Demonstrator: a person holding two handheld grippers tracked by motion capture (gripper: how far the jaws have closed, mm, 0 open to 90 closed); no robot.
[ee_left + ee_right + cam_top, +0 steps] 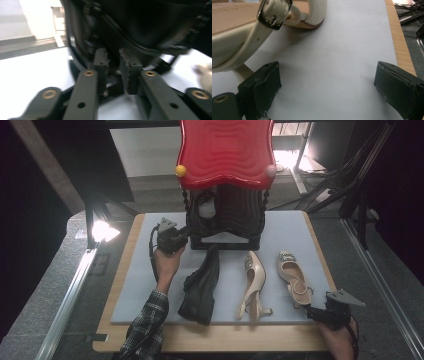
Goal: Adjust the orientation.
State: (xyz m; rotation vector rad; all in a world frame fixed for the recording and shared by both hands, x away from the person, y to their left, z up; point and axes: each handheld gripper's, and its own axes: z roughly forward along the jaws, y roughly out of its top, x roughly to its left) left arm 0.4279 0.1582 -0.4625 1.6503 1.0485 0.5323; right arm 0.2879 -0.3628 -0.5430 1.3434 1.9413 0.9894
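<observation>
A black stand with a red wavy top (225,150) rises at the back of the grey mat (145,270). My left gripper (184,235) sits at the stand's lower left corner. In the left gripper view the left gripper (114,65) has its jaws drawn close together, and the blurred black frame (140,30) lies just beyond them. A black shoe (200,287) lies in front of the stand. Two cream slingback heels (252,280) (292,277) lie to its right. My right gripper (311,311) stands wide open behind the right heel's buckled strap (274,12), with nothing between its fingers (259,87).
The mat lies on a wooden table (220,337) whose right edge (398,37) runs close to my right gripper. A bright lamp (102,231) and metal rails (65,295) stand at the left. Dark stands and cables (350,175) crowd the back right.
</observation>
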